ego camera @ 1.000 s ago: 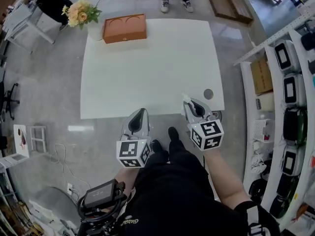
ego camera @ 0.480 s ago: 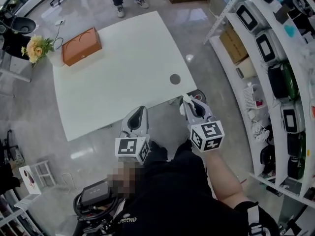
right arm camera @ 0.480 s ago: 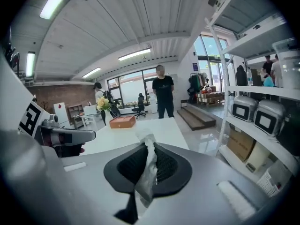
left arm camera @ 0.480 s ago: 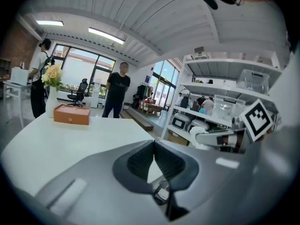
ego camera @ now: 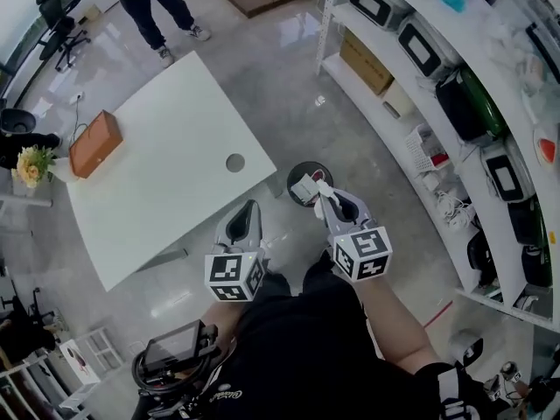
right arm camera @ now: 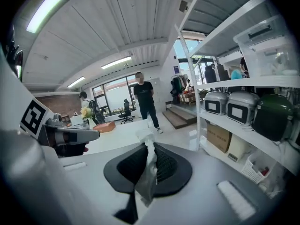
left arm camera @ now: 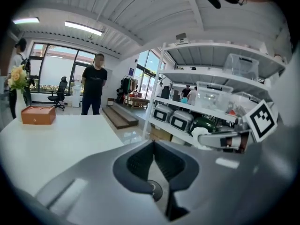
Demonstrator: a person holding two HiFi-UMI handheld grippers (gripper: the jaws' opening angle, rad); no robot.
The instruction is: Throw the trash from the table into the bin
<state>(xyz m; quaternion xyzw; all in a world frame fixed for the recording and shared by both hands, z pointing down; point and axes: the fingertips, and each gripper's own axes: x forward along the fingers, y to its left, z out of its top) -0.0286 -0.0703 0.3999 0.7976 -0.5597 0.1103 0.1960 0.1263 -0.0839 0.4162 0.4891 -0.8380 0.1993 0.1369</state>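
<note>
Crumpled white tissue (right arm camera: pixel 149 168) is pinched in the closed jaws of the right gripper (ego camera: pixel 327 196). In the head view it sits at the five o'clock rim of the round dark floor bin (ego camera: pixel 296 171). The left gripper (ego camera: pixel 248 210), at nine o'clock of the right, has its jaws together and empty. The white rectangular table (ego camera: pixel 166 173) lies at ten o'clock.

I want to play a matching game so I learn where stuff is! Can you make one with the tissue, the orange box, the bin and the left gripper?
Things:
1 tissue
2 orange box
3 bin
4 left gripper

Places or states:
a on the white table
b shut, nothing in it
c pinched in the right gripper
d on the floor near the table's corner

Pairs: 1-c, 2-a, 3-d, 4-b.
</note>
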